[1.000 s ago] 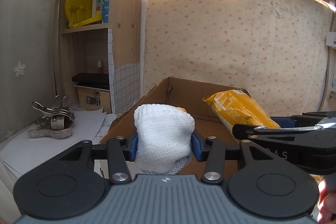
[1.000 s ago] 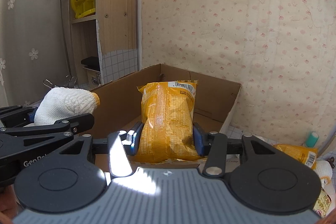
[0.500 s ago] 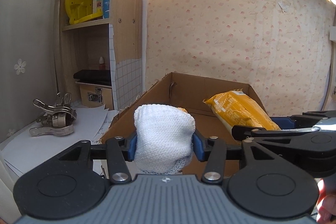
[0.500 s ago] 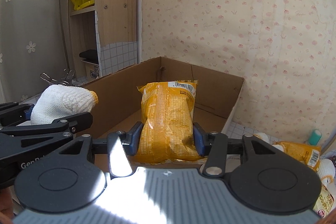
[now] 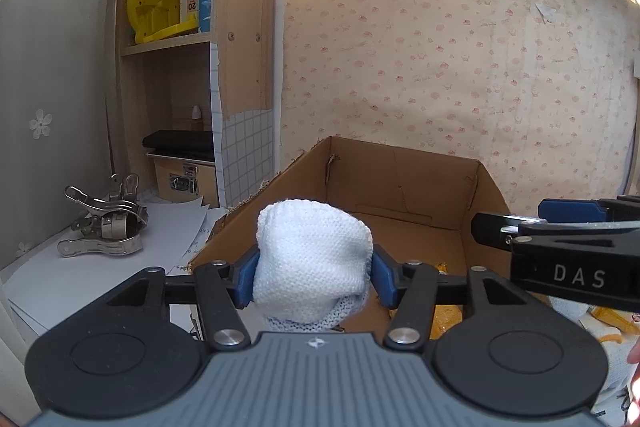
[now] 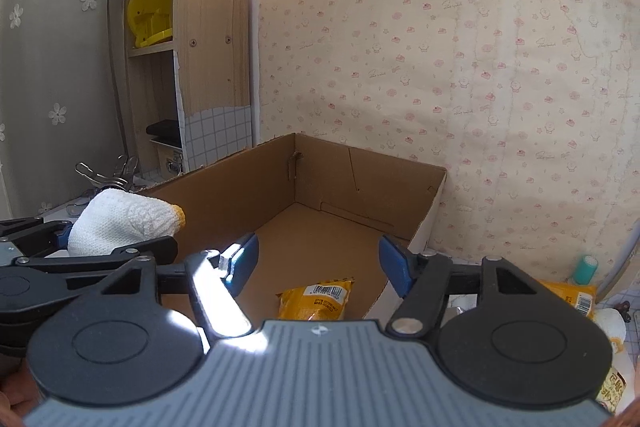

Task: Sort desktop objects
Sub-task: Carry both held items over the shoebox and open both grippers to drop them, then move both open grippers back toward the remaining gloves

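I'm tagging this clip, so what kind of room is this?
Probably a home desk nook: patterned wallpaper, a wooden shelf unit with household bits, and a cardboard box on a paper-strewn desktop.

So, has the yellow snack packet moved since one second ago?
Yes. The yellow snack packet dropped from the right gripper, whose jaws have just been opening, onto the cardboard box floor.

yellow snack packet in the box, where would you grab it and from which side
Grip the yellow snack packet across its width, one pad on each long side edge, coming down from above into the cardboard box. It lies flat on the box floor with its barcode end toward the far wall. The right gripper hangs open directly over it, so little realignment seems needed.
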`<state>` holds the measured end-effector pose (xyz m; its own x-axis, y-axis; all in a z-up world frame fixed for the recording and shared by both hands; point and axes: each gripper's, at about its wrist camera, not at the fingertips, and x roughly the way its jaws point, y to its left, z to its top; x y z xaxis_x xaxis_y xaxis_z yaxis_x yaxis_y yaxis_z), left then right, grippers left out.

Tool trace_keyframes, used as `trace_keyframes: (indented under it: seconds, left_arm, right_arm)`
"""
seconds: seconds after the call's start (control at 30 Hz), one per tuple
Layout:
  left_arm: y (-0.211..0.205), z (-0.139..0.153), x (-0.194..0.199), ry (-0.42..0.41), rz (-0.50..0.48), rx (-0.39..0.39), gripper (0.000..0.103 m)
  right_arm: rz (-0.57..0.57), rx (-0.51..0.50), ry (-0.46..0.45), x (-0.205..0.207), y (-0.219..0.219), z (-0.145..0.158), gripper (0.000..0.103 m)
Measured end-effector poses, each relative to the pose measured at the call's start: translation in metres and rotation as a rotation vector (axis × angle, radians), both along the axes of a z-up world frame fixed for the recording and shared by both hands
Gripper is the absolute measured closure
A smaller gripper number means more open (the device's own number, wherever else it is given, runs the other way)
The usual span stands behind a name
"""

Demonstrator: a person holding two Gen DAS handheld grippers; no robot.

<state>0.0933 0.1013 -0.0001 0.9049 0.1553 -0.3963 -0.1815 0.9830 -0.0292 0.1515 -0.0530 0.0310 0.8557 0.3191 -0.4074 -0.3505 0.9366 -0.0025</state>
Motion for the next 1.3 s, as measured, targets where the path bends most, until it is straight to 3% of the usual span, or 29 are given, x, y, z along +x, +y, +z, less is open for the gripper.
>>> trace_keyframes:
  seconds: [0.1, 0.27, 0.8, 0.93, 1.3]
  left_arm:
    - [-0.002, 0.002, -0.001, -0.011, 0.014, 0.004, 0.019]
    - [-0.004, 0.005, -0.003, -0.028, 0.020, 0.001, 0.009]
    - [-0.028, 0.012, -0.020, -0.071, -0.044, 0.005, 0.008]
    - [-0.037, 0.015, -0.030, -0.099, -0.091, -0.030, 0.008]
    - [-0.086, 0.012, -0.060, -0.163, -0.238, -0.001, 0.007]
  right_arm:
    - [-0.013, 0.009, -0.014, -0.004, -0.006, 0.004, 0.036]
    - [-0.039, 0.020, -0.026, -0.009, -0.018, 0.007, 0.036]
    - [-0.130, 0.007, -0.063, -0.039, -0.056, 0.008, 0.036]
    - [-0.185, -0.005, -0.073, -0.053, -0.076, 0.006, 0.033]
    - [-0.347, -0.035, -0.023, -0.089, -0.138, -0.025, 0.030]
